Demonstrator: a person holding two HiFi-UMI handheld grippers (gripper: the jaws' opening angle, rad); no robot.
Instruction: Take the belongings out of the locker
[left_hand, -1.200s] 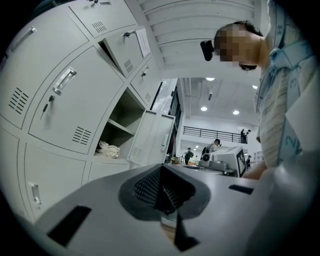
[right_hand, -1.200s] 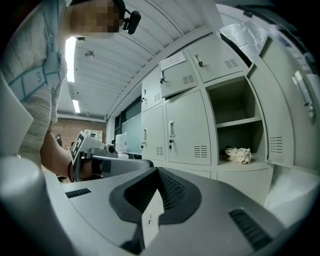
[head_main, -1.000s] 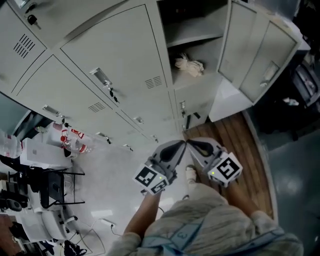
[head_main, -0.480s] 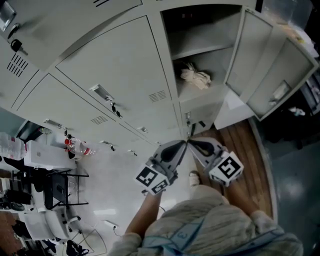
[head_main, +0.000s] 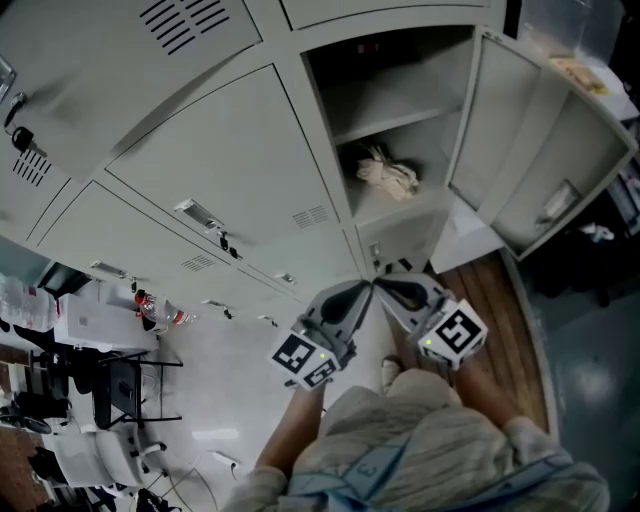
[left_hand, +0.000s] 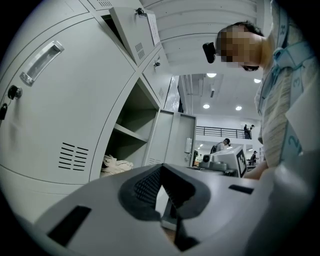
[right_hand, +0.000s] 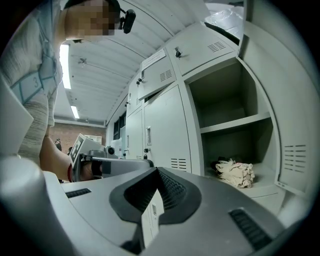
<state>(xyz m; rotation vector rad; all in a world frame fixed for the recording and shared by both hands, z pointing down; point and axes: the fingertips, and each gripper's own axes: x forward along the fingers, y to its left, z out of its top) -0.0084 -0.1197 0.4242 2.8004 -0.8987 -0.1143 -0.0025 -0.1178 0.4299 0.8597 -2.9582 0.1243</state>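
Observation:
The open locker (head_main: 400, 120) has its door (head_main: 530, 150) swung out to the right. A crumpled cream cloth bundle (head_main: 388, 173) lies on its lower compartment floor, under a bare shelf. The same bundle (left_hand: 116, 165) shows in the left gripper view, and the right gripper view has the bundle (right_hand: 235, 172) at right. My left gripper (head_main: 366, 287) and right gripper (head_main: 380, 284) are held side by side, tips almost touching, short of the locker. Both are shut and hold nothing: left gripper (left_hand: 161, 169), right gripper (right_hand: 157, 171).
Closed locker doors (head_main: 230, 170) fill the left side. A rack with bottles (head_main: 150, 305) stands at far left. Wooden flooring (head_main: 500, 300) runs under the open door. My shoe (head_main: 392, 372) is below the grippers. Distant people (left_hand: 222, 145) stand beyond the locker row.
The open locker and the cloth bundle have slid down the head view toward the grippers, so I am closer to them. Both grippers stay shut and side by side.

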